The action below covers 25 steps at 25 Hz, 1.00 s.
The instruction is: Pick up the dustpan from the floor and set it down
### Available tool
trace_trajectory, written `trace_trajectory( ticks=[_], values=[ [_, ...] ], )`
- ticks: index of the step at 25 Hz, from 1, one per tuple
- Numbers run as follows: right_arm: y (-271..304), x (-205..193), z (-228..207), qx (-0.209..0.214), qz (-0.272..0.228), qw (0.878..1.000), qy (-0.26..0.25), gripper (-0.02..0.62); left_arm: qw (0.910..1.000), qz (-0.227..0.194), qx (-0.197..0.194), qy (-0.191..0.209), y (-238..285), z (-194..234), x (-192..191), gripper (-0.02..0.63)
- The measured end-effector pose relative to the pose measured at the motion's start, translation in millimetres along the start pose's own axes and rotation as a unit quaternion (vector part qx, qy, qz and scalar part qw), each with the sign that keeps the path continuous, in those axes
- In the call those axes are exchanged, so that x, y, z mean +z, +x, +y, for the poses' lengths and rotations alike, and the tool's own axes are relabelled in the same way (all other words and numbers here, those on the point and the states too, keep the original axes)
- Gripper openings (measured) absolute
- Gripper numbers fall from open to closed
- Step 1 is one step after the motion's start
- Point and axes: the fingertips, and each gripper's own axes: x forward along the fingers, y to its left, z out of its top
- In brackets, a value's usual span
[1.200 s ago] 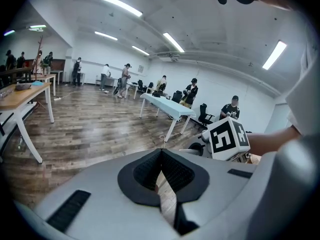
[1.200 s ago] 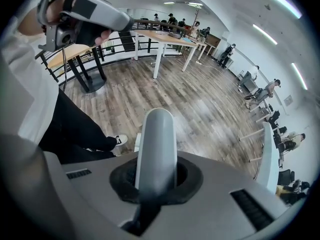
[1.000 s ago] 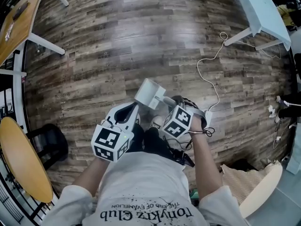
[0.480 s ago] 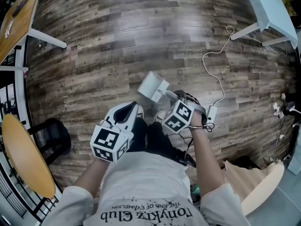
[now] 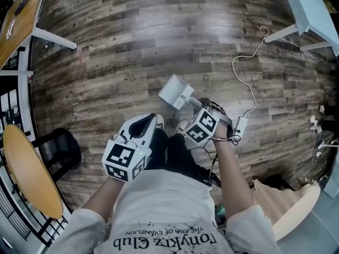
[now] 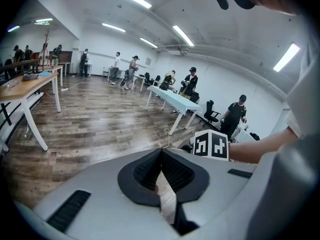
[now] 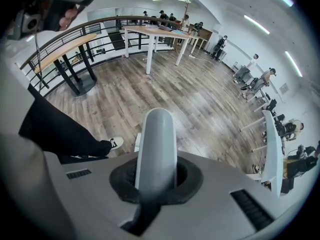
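The white dustpan (image 5: 174,90) hangs just above the wooden floor in front of the person's feet, its grey handle (image 5: 192,103) slanting back into my right gripper (image 5: 200,109). In the right gripper view the handle (image 7: 156,149) runs up between the jaws, which are shut on it; my right gripper (image 7: 156,181) points steeply down. My left gripper (image 5: 152,121) hovers to the left of the dustpan, apart from it. In the left gripper view its jaws (image 6: 161,155) meet at the tips with nothing between them.
A white cable (image 5: 249,52) trails over the floor to a power strip (image 5: 239,126) right of my right hand. A wooden table (image 5: 16,20) stands upper left and a pale table (image 5: 310,9) upper right. A black chair (image 5: 61,152) is at the left. The person's shoe (image 7: 114,143) is near.
My right gripper has sunk a little toward the floor with the dustpan in it. My left gripper has dipped slightly and stays beside it.
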Motion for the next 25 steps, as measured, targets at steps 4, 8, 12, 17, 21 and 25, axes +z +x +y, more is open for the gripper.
trace_trajectory(
  ticks=[4,8,12,17,21,25],
  values=[
    [6,-1,-1,-0.001,0.0,1.0,-0.002,0.029,1.0,0.002,0.001,-0.002,2,1,0,0.023],
    [8,-2,-4,0.001,0.002,1.0,-0.001,0.029,1.0,0.006,-0.003,-0.005,6,-2,0,0.023],
    [12,-6,-5,0.006,0.009,1.0,0.0,0.029,0.9999,0.004,0.002,-0.013,7,4,0,0.023],
    [13,-14,-9,0.004,0.013,1.0,0.005,0.029,0.9999,0.003,0.009,-0.013,8,11,3,0.023],
    [13,-16,-13,0.001,0.018,1.0,0.007,0.029,0.9998,0.0,0.012,-0.016,10,14,8,0.023],
    [14,-17,-12,0.003,0.018,1.0,0.017,0.031,0.9998,0.0,0.01,-0.015,11,12,9,0.023]
  ],
)
